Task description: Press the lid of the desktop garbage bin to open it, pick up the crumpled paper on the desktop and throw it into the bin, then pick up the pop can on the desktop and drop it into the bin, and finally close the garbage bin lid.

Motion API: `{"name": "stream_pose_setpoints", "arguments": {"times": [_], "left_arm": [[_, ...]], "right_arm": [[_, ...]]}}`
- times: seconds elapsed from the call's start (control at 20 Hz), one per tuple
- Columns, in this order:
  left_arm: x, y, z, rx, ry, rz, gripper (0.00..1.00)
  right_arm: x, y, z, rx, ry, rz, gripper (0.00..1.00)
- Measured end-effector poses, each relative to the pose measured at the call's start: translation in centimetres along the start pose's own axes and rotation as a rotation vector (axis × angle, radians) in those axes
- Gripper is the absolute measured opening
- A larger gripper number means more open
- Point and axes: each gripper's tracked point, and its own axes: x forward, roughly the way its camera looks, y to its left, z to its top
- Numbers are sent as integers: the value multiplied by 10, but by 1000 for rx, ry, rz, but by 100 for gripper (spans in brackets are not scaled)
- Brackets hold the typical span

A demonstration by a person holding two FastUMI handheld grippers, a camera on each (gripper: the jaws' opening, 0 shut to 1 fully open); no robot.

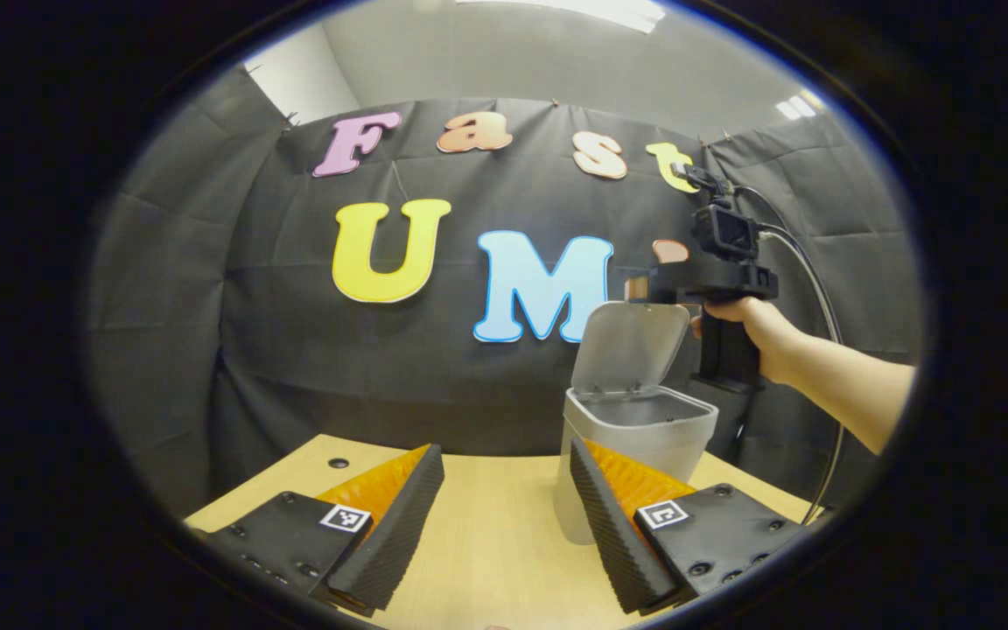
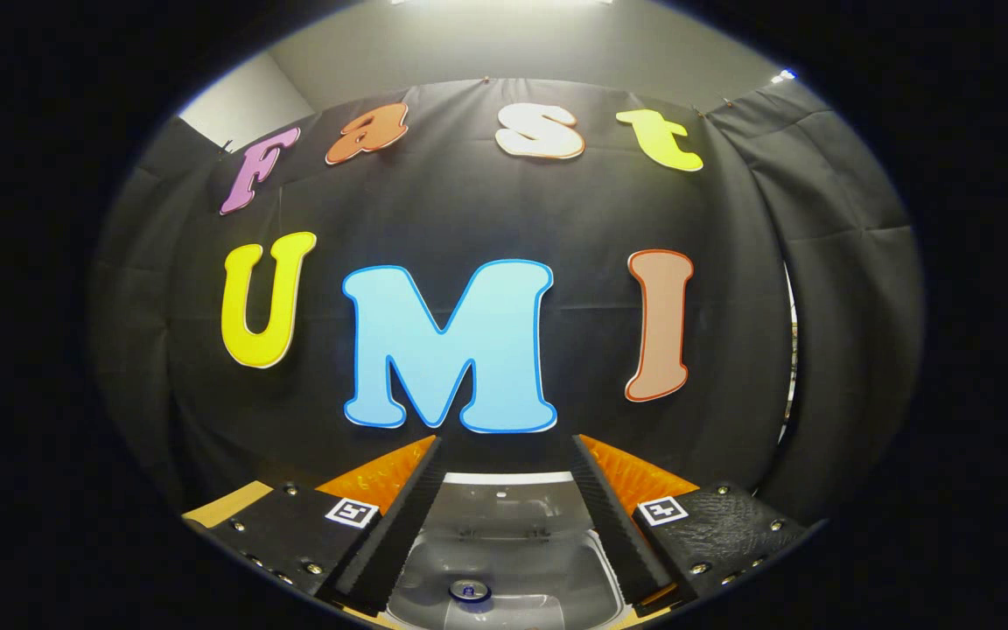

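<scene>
Garbage bin (image 1: 640,437) stands open, lid (image 1: 631,346) upright; right gripper (image 2: 504,525) hovers released above it, can top (image 2: 467,591) inside. Left gripper (image 1: 504,516) released beside bin. Next: close lid

In the left gripper view the bin (image 1: 635,455) stands at the right of the counter (image 1: 486,525), its mouth open and its lid (image 1: 631,346) raised upright at the far side, so entry is from above or from the near side. The right tongs (image 1: 644,289) and hand (image 1: 745,319) hang just above the lid. Bare counter lies left of the bin.
</scene>
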Motion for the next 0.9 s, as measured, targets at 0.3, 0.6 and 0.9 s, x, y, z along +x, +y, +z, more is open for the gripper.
{"name": "stream_pose_setpoints", "arguments": {"times": [0.3,0.6,0.9], "left_arm": [[-4,-1,-3,1,6,4,95],[-6,1,-3,10,9,9,95],[-2,1,-6,12,21,12,95]], "right_arm": [[-28,1,-25,8,16,17,92],[-42,3,-70,14,119,15,92],[-39,5,-93,6,155,9,92]]}}
